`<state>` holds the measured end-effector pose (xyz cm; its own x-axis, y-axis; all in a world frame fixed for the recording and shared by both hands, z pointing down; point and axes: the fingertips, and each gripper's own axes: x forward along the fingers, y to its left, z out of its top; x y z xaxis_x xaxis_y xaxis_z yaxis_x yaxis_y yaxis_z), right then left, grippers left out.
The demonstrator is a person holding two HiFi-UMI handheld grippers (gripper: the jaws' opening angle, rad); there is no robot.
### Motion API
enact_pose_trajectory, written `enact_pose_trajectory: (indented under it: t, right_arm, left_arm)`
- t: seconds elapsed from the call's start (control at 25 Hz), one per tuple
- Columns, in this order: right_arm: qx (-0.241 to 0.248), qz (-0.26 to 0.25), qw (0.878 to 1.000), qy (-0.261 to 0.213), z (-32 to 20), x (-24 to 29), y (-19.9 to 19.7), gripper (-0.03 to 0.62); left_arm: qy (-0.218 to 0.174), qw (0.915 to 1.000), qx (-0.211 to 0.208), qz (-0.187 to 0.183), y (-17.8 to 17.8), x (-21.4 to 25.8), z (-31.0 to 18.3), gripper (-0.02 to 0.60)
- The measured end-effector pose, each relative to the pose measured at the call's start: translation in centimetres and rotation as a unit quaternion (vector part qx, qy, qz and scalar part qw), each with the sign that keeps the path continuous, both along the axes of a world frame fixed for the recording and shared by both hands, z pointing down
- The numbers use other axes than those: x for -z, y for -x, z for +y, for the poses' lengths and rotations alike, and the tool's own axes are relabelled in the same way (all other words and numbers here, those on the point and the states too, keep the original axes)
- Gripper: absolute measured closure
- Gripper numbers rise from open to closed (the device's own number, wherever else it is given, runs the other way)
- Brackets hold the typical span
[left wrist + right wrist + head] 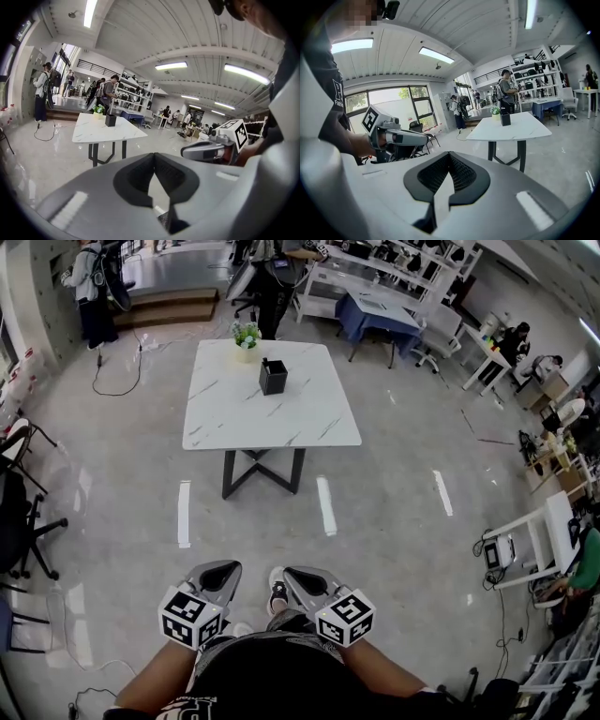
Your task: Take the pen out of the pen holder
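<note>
A black pen holder [273, 376] stands toward the far side of a white marble table [244, 413], several steps ahead of me; it is too small to make out a pen in it. Both grippers are held low, close to my body, far from the table. My left gripper [215, 574] is shut and holds nothing, and so is my right gripper [302, 579]. The left gripper view shows its own jaw tips [153, 157] meeting, with the holder [110, 120] far off. In the right gripper view the tips [449, 157] also meet, and the holder [505, 119] is distant.
A small potted plant [247, 336] sits at the table's far edge behind the holder. Glossy floor lies between me and the table. A black chair [23, 512] is at the left, desks and cables at the right, and people stand beyond the table [89, 287].
</note>
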<state>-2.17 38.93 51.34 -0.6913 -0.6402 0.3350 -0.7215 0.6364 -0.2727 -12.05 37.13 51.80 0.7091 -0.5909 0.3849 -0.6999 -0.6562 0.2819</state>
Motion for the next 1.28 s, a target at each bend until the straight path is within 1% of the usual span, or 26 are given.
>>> enact_pose_trajectory:
  t: [0.12, 0.32, 0.72, 1.08, 1.28]
  right_arm:
    - [0.002, -0.002, 1.000, -0.007, -2.4, 0.2, -0.5, 0.594]
    - [0.015, 0.011, 1.000, -0.025, -6.8, 1.0, -1.5, 0.594]
    - [0.031, 0.006, 0.999, -0.032, -16.3, 2.3, -5.1, 0.594]
    - [0.060, 0.003, 0.998, -0.030, -22.2, 2.1, -7.8, 0.594]
    - [0.075, 0.001, 0.997, -0.030, -24.8, 1.9, -8.9, 0.594]
  left_arm:
    - [-0.001, 1.0000, 0.002, -0.003, -0.5, 0.0, -1.9, 0.525]
    - [-0.007, 0.9999, 0.005, -0.006, -2.1, 0.9, -6.5, 0.525]
    - [-0.010, 0.9997, 0.019, -0.012, -5.6, 2.0, -15.2, 0.525]
    - [-0.001, 0.9991, 0.042, -0.010, -8.7, 1.7, -20.9, 0.525]
    - [0.002, 0.9985, 0.055, -0.008, -10.1, 1.5, -23.1, 0.525]
